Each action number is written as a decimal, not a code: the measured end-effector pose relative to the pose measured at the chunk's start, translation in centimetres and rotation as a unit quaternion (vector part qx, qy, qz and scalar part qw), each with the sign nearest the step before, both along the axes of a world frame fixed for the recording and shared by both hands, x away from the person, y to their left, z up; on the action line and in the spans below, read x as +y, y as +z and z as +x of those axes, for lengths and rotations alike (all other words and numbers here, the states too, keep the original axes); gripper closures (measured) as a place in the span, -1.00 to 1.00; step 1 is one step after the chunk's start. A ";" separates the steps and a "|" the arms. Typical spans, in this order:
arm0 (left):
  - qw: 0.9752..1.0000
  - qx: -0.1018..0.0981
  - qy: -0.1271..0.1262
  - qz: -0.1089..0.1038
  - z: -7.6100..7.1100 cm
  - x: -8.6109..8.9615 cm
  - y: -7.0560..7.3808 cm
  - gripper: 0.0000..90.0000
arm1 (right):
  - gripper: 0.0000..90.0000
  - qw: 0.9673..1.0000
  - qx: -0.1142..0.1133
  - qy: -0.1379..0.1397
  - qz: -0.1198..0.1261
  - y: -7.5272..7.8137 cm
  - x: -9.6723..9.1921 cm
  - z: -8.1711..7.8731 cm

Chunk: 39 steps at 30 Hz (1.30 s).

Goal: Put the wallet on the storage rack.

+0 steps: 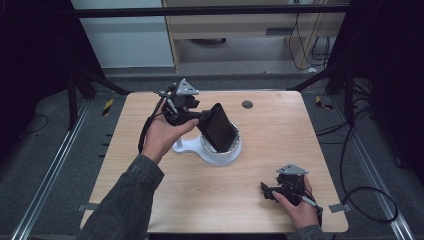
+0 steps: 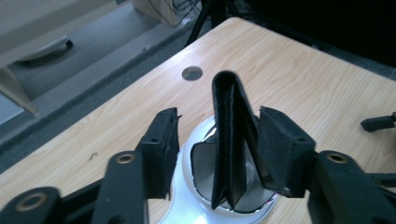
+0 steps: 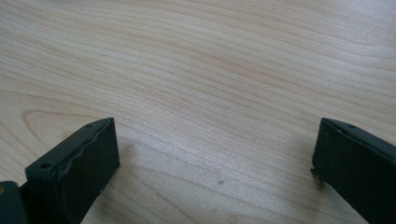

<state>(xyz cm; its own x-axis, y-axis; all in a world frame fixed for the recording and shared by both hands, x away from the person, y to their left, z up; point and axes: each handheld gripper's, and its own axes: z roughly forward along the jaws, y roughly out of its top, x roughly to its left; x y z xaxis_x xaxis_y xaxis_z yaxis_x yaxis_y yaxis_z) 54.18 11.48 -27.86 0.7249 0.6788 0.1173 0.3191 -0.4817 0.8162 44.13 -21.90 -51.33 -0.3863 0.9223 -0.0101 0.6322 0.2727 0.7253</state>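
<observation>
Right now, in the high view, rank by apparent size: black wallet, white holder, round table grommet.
1. White holder and black wallet: alike, no ranking, since the wallet hides part of the holder.
2. Table grommet, clearly smallest.

two black hand-held grippers are seen on the bench. the left gripper is built from matte black blocks; brass-ringed screw holes are set in its arms, and small holes are sunk in the rough-edged pads. a grey three-cornered plate with dark holes is carried on top, and a black cable is trailed from it towards the bench's near edge. the right gripper has thick black jaws with a small screw hole, and a like grey plate. a dark grey-blue denim sleeve with a stitched cuff is worn on the left arm.
</observation>
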 end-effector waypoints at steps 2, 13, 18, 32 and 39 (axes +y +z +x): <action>1.000 -0.006 0.000 -0.004 -0.2 0.0 0.2 -0.06 | -0.98 1.000 0.000 0.000 0.000 0.0 0.0 0.0; 1.000 -0.004 -0.025 -0.003 -1.7 -1.0 0.3 -0.69 | -0.98 1.000 0.002 -0.001 0.003 0.0 0.0 0.0; 0.999 -0.001 -0.039 0.001 -2.2 -1.5 0.2 -0.77 | -0.98 1.000 0.002 -0.001 0.003 0.0 0.0 0.0; 0.998 -0.023 -0.058 0.008 -4.6 -1.9 -0.1 -0.86 | -0.98 1.000 0.001 -0.001 0.000 0.0 0.1 -0.1; 0.997 -0.033 -0.064 0.018 -7.6 -0.9 -1.2 -0.89 | -0.98 1.000 0.003 -0.004 0.005 0.0 0.2 -0.4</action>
